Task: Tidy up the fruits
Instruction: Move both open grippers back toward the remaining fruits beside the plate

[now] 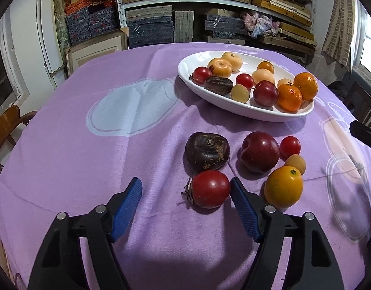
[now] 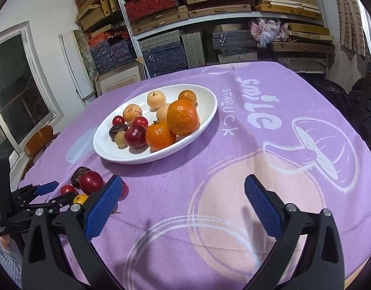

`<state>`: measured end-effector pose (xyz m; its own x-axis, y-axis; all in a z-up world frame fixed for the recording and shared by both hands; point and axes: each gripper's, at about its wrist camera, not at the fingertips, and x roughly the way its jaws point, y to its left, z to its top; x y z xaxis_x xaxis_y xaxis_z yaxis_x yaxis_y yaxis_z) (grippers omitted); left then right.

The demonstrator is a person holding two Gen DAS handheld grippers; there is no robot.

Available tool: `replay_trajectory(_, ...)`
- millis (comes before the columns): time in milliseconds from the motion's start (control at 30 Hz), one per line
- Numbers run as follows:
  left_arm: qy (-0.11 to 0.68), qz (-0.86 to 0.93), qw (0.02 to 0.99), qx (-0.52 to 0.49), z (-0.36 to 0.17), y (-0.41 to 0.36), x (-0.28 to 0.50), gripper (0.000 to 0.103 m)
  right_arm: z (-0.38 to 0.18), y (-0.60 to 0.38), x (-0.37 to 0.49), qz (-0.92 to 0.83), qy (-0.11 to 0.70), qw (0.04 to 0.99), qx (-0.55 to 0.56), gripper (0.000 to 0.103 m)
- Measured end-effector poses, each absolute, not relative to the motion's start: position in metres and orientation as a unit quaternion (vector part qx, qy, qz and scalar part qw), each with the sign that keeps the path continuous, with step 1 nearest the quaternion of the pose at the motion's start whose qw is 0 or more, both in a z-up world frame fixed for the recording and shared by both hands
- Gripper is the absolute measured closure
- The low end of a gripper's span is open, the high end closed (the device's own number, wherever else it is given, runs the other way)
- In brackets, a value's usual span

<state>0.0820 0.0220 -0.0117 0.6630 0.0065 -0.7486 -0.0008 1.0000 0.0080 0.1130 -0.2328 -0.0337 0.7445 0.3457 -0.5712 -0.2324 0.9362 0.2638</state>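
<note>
Left claw (image 1: 185, 193) released, red tomato (image 1: 209, 189) against one pad (off-centre); shift sideways to centre it before squeezing gently.

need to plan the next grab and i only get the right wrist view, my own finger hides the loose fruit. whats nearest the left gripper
Observer: A red tomato with a dried stem lies between the fingers of the left gripper, nearer the right-hand finger in that view; whether that pad touches it I cannot tell.
Operator: anything close that could get bumped
Observer: A yellow-orange fruit lies just outside that same finger.
Operator: whats behind the tomato
Observer: A dark brown fruit sits just beyond it, with a dark red plum beside that.
Operator: any small ones
Observer: A small red tomato and a tan fruit lie by the plum.
</note>
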Motion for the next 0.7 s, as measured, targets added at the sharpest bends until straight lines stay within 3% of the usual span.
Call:
replay_trajectory(233,0.396,-0.022,0.918,-0.020,-0.004,0.024,0.079,0.052,-0.035,-0.231,0.113,0.155,0.324,0.929,0.086,0.004)
replay_trajectory(700,0.395,-0.070,0.916,0.008,-0.007,0.001,0.075,0.053,-0.038,-0.229,0.112,0.157,0.327,0.929,0.076,0.004)
